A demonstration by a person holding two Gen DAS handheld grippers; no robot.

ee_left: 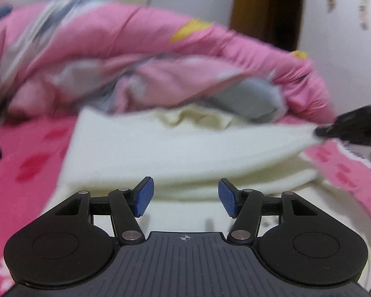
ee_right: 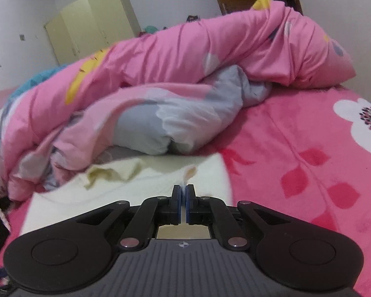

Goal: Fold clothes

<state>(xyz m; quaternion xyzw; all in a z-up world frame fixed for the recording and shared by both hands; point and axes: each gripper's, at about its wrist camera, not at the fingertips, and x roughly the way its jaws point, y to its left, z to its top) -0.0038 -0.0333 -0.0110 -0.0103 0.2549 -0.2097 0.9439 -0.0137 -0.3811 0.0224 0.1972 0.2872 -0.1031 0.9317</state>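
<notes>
Right tool pinches cream garment (left tool gapes).

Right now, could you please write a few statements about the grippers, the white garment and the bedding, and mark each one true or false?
1. The left gripper is open, with nothing between its blue pads. True.
2. The right gripper is open and holds nothing. False: it is shut on a pinch of the white garment.
3. The white garment lies on a pink bedsheet with a flower print. True.
4. The quilt bunched behind the garment is plain green. False: it is pink with grey, white and yellow patches.
5. A pale cabinet stands against the wall beyond the bed. True.
</notes>
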